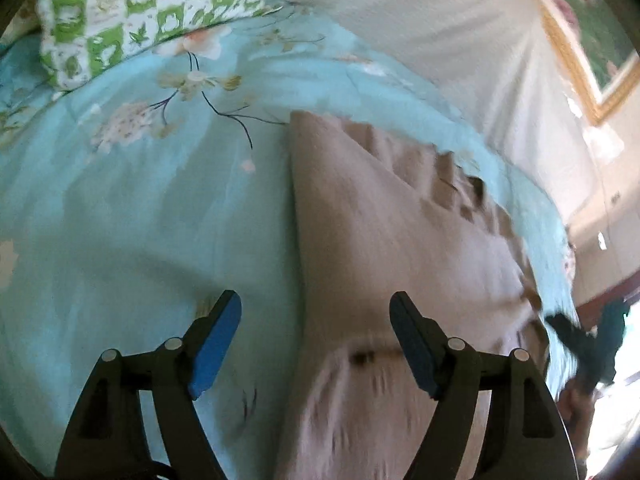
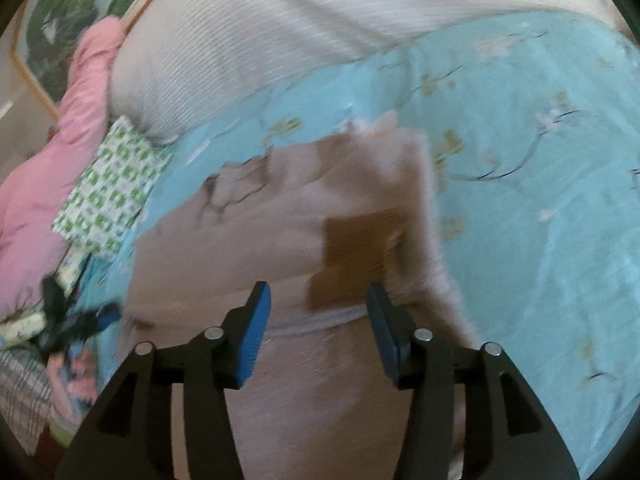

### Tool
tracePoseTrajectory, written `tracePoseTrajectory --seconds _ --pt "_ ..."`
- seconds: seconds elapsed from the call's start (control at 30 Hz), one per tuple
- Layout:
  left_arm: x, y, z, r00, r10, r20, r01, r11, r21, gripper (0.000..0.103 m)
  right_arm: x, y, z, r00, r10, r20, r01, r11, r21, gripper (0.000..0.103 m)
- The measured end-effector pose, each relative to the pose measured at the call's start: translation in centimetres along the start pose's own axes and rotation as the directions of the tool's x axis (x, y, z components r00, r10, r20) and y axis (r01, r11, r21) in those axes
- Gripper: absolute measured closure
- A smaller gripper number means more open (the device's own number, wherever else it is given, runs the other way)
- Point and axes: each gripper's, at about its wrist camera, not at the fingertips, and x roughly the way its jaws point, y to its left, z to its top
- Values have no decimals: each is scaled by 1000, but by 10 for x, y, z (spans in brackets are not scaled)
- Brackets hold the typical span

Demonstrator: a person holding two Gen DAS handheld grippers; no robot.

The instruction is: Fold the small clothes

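Our left gripper [image 1: 316, 312] has its blue pads [image 1: 218, 344] spread wide and holds nothing. Right under it lies the tan garment [image 1: 380, 240], flat on the blue flower bedspread [image 1: 120, 220]. One pad hangs over the bedspread and the other over the cloth, with the garment's long edge running between them.

Our right gripper [image 2: 318, 304] is wide apart too, with nothing in it. The same tan garment [image 2: 248, 232] lies just below and ahead of it, and a darker brown patch [image 2: 360, 244] on the cloth sits just past its tips.

Past the garment we see a green and white pillow [image 1: 132, 4] and a big white ribbed cushion [image 2: 280, 32]. A pink blanket [image 2: 52, 160] is bunched beside the pillow. The pictures are blurry.
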Motion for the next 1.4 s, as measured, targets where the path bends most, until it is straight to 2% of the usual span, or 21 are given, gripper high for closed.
tracePoseTrajectory --seconds 0.07,0.13,0.17,0.2,0.27,0.3,0.37,0.47,0.53,0.57,0.6,0.67,0.73,0.9,1.1,1.23,1.4 --pt "23 -1 16 999 -1 -42 0 1000 -24 26 11 11 -5 999 23 -27 -23 1000 -16 50" --pt "32 -11 27 999 34 -28 -33 999 14 29 19 16 -9 998 31 -49 -32 999 -20 50" --pt "33 -15 30 999 48 -13 -47 998 41 54 21 17 -11 998 34 -55 -35 999 -16 50" --pt "37 -22 33 998 61 -9 -60 996 72 95 21 18 -13 998 39 -59 -39 999 -11 50" --pt "39 -21 40 998 69 2 -69 996 63 96 20 16 -15 998 36 -59 -36 999 0 50" --pt "35 -21 41 995 89 45 -92 994 61 97 17 13 -15 998 31 -54 -30 1000 8 50" --pt "33 -18 41 990 123 75 -127 990 60 97 10 7 -17 999 21 -36 -20 999 28 50" --pt "43 -13 34 989 137 59 -140 989 54 96 6 1 -23 999 7 -43 -5 999 40 50" --pt "36 -16 30 990 133 53 -135 989 53 89 1 -2 -27 999 -4 -50 7 999 50 50" --pt "33 -17 27 991 128 48 -130 990 51 79 -4 -3 -29 999 -1 -45 3 999 53 50" --pt "26 -18 23 992 121 40 -123 991 48 58 -9 -3 -30 999 0 -40 2 999 52 50" --pt "10 -18 8 991 128 47 -131 990 51 38 -25 -5 -36 1000 -14 -24 15 999 44 48" --pt "-8 -19 -14 988 144 57 -148 985 86 38 -40 -7 -42 1000 -23 -13 23 999 43 45" --pt "-47 -14 -84 991 131 31 -134 984 117 38 -71 -8 -67 999 -53 -1 53 998 27 44" --pt "-92 1 -162 993 120 16 -121 989 81 38 -98 11 -113 994 -107 -19 106 994 -17 42" --pt "-110 2 -210 994 109 -7 -108 990 90 38 -110 34 -152 992 -128 -23 126 989 -74 38" --pt "-117 -5 -271 995 65 -74 -52 984 173 38 -113 57 -198 990 -127 -61 118 985 -130 38"
